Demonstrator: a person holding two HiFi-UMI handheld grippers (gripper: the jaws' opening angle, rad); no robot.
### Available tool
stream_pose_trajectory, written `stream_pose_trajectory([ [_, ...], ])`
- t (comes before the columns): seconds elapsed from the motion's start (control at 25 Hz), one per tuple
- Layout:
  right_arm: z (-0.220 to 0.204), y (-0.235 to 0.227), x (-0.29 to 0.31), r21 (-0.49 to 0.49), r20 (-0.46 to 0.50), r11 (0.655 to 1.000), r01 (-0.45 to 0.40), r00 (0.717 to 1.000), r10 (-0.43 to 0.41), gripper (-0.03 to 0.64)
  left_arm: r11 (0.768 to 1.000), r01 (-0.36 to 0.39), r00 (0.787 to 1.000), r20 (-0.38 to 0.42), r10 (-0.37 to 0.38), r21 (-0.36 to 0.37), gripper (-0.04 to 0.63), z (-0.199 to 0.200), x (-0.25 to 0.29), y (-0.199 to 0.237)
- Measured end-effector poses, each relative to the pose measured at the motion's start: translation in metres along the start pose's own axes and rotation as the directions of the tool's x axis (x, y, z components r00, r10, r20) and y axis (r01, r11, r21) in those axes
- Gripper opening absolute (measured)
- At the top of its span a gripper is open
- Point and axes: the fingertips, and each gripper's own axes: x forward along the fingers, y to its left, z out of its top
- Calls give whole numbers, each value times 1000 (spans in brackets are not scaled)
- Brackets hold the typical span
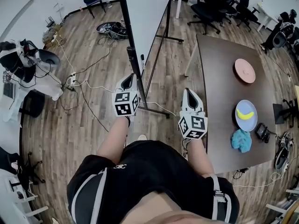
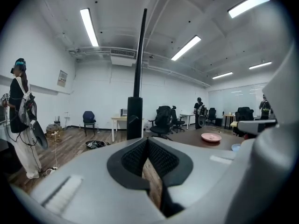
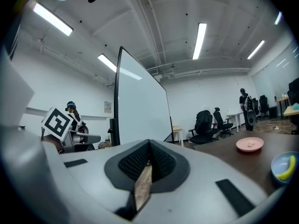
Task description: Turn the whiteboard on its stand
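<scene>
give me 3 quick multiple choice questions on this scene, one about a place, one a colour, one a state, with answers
1. Where is the blue plate?
A) on the floor
B) on the brown table, nearer the person than the pink plate
C) on a chair

2. What colour is the crumpled cloth?
A) red
B) teal
C) white

3. How are the left tongs and right tongs?
A) both shut, empty
B) both wide open
C) each shut on a plate

Answers:
1 B, the head view shows it on the table, on the person's side of the pink plate.
2 B, it lies teal beside the blue plate.
3 A, each gripper view shows the jaws together with nothing between them.
</scene>
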Motion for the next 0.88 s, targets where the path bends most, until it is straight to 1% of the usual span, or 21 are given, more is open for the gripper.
stream_pose_trajectory([
  [0.12, -5, -10, 2, 6, -19, 999, 36, 999, -36, 6, 1000, -26, 1000, 11, 26, 5, 8, 4, 11, 15],
  [0.16, -5, -14, 2, 6, -23, 999, 49, 999, -49, 6, 1000, -25, 1000, 13, 25, 9, 8, 5, 15, 17],
  [0.2, -5, -19, 2, 5, -25, 998, 63, 998, -63, 7, 1000, -18, 1000, 12, 18, 13, 24, 5, 21, 17],
  [0.24, -4, -23, 3, 5, -26, 997, 75, 997, -75, 7, 1000, -10, 1000, 9, 10, 15, 109, 5, 27, 18],
  [0.28, -3, -28, 3, 5, -27, 996, 87, 996, -87, 6, 1000, -6, 1000, 5, 6, 14, 161, 5, 34, 18],
  [0.56, -5, -47, 0, -3, -54, 989, 147, 988, -147, 6, 999, -47, 999, -22, 47, 3, 181, 1, 67, 37],
  [0.72, -7, -51, 0, 0, -69, 985, 174, 982, -173, 6, 999, -32, 999, -35, 33, 24, 186, 3, 77, 39],
  [0.88, -10, -47, 6, 4, -83, 983, 182, 980, -181, 6, 999, -12, 999, -39, 13, 36, 186, 3, 85, 39],
])
